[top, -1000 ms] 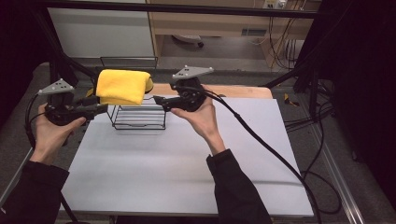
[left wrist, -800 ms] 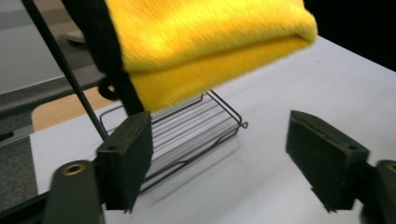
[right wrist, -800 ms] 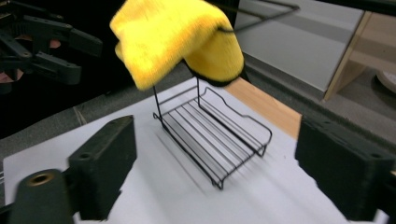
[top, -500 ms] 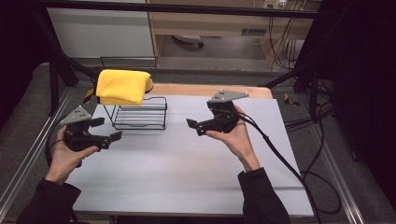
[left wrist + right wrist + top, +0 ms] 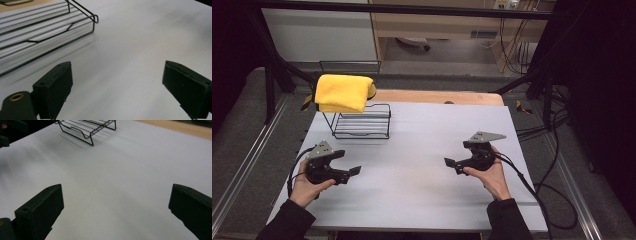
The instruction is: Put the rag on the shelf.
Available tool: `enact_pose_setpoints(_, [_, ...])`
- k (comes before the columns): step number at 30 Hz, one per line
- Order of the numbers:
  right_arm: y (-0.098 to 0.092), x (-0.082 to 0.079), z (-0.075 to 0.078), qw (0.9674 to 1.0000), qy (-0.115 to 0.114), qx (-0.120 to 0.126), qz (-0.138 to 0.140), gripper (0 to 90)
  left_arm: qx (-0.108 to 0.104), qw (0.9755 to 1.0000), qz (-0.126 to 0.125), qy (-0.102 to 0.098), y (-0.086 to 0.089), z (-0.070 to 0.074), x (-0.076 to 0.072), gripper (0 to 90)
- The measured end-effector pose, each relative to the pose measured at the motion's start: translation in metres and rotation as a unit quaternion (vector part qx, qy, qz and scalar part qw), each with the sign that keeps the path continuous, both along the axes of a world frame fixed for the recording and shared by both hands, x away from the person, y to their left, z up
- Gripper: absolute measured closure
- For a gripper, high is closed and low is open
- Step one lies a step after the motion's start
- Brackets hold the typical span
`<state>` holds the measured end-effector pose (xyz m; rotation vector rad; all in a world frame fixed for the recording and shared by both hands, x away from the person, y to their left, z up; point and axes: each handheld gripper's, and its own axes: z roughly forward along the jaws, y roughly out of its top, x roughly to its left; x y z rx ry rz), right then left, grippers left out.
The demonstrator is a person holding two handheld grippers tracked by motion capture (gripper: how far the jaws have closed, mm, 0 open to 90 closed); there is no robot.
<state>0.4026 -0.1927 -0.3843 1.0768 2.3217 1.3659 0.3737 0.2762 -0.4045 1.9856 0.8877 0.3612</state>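
A: What's nearest to us?

B: The person's two hands, low over the white bench (image 5: 422, 200). The left claw (image 5: 353, 171) sits at the near left, the right claw (image 5: 450, 162) at the near right, well apart, their tips turned toward each other across the bare middle.

A: Released or clenched?

B: Both released. In the left gripper view the left claw (image 5: 117, 87) has its two black jaws spread wide with only bench surface between them. The right gripper view gives the same for the right claw (image 5: 116, 211): jaws far apart, gripping nothing.

A: And beyond the claws?

B: Ahead of the left claw, and off to the far left of the right one, stands a black wire rack (image 5: 362, 122). Its corner appears at the top of the left gripper view (image 5: 82, 15), and its end at the top of the right gripper view (image 5: 87, 130).

A: Anything on it?

B: A folded yellow cloth (image 5: 343, 93) draped over the rack's raised far-left end, well clear of both claws. Past the rack a strip of bare wood (image 5: 437, 96) edges the bench.
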Motion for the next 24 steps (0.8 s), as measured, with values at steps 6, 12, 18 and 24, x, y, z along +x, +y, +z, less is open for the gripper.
enact_pose_setpoints(6, [-0.031, -0.015, -0.036, 0.9996, 0.027, -0.002, -0.001, 0.6, 0.012, 0.9999, -0.001, 0.005, 0.002, -0.017, -0.005, 10.2])
enact_pose_setpoints(12, [-0.06, -0.027, -0.05, 0.9992, 0.037, 0.005, -0.013, 0.6, 0.019, 0.9997, -0.005, 0.013, 0.005, -0.029, -0.007, 10.2])
enact_pose_setpoints(18, [-0.071, -0.036, -0.056, 0.9991, 0.041, 0.001, -0.013, 0.7, 0.021, 0.9996, -0.004, 0.018, 0.008, -0.034, -0.009, 10.1])
enact_pose_setpoints(24, [-0.071, -0.036, -0.057, 0.9991, 0.041, -0.004, -0.011, 0.7, 0.021, 0.9996, -0.008, 0.017, 0.007, -0.034, -0.01, 10.1])
